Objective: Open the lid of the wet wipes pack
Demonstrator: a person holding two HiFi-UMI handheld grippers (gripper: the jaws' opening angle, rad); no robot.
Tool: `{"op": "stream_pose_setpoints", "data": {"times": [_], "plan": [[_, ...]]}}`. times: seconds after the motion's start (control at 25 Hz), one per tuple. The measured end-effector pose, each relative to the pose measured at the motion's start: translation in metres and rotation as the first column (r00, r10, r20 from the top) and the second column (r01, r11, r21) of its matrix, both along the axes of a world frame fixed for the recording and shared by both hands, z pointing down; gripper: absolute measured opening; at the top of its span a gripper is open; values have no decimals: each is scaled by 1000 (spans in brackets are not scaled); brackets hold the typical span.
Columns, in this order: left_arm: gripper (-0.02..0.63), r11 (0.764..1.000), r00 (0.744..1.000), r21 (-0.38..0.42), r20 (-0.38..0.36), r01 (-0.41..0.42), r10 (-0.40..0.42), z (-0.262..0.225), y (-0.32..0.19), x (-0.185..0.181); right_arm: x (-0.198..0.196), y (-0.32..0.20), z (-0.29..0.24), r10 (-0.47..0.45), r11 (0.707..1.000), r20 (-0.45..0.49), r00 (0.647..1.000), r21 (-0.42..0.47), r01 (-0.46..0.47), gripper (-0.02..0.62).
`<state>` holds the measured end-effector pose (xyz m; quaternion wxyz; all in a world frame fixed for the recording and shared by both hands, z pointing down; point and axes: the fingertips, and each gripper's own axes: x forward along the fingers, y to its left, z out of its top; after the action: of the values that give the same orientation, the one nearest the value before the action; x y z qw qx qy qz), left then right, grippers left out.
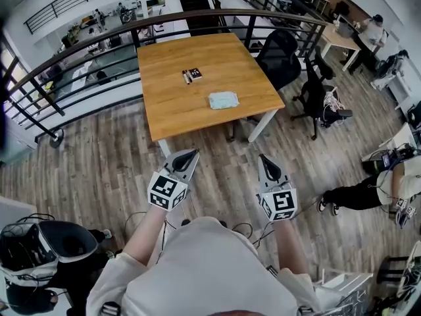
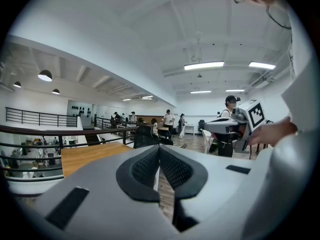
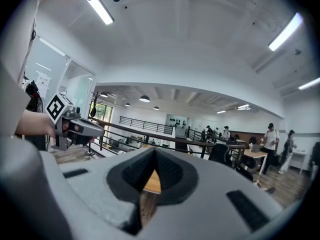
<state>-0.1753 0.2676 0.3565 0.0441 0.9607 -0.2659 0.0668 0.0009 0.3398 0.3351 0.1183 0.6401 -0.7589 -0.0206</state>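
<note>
Both our tools were empty. The left gripper (image 1: 189, 155) had its jaws pressed together with nothing in them. The right gripper (image 1: 266, 159) looked the same, with its tips touching and nothing held. Both pointed almost level, just a little down, toward the table (image 1: 171, 110). The pack (image 1: 223, 100) lay flat on the table, far in front of both grippers. It sat about in the middle of where they pointed, a bit more to the right gripper's side. A small black thing (image 1: 191, 76) lay farther off than the pack, toward the left gripper's side and apart from it. We thought the pack would be light and soft, like a little pillow, with a smooth wrap that could slip. It would squash if we pinched hard. It could also slide on the wood if we pulled the lid with nothing holding it down. So we judged it best for one gripper to hold an end of the pack while the other caught the free edge of the lid. The pack's long side ran across in front of us, from the left gripper's side to the right gripper's side, only a little slanted. Its wide face looked up. It was too small for us to see the lid or which way it opened.
</note>
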Motion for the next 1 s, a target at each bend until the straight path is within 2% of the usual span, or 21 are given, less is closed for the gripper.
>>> {"op": "stream_pose_setpoints", "data": {"times": [0.8, 1.0], "plan": [[7, 999, 999, -22, 1, -46, 46, 11, -4, -30, -36, -3, 9, 44, 999, 28, 999, -27, -43, 5], [59, 998, 998, -30, 10, -55, 55, 19, -4, -41, -45, -2, 11, 73, 997, 46, 996, -29, -71, 26]]}}
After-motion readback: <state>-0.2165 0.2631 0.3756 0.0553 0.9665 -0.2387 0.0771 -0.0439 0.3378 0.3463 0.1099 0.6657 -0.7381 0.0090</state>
